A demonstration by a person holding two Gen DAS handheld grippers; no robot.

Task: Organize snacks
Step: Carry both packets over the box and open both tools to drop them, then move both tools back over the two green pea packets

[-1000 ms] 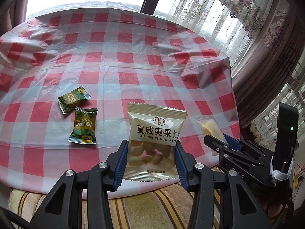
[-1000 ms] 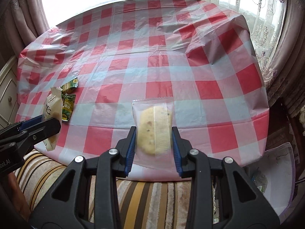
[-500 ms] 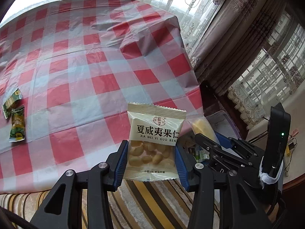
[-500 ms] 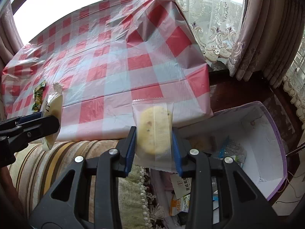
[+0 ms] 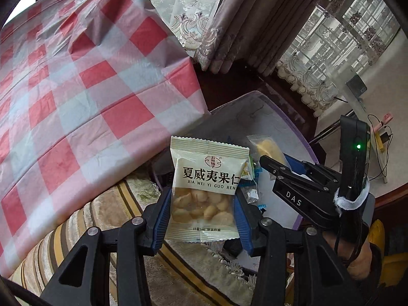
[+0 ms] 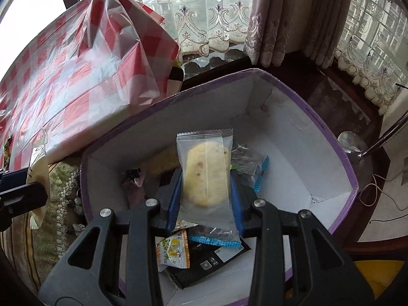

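My left gripper is shut on a cream packet of macadamia nuts, held upright beyond the table's edge. My right gripper is shut on a clear-wrapped yellow cake, hanging over a white box with a purple rim. Several snack packets lie in the box. In the left wrist view the right gripper sits to the right, over the same box. The left gripper's black finger and its nut packet show at the left edge of the right wrist view.
The table with the red and white checked cloth stands to the left, its corner hanging near the box. A striped sofa seat lies below. Curtains and a dark wooden sill are behind the box. Cables lie on the floor at right.
Both grippers swung right, off the table and downward, each keeping its packet. The green packets on the cloth left the view and the box came under the right gripper.
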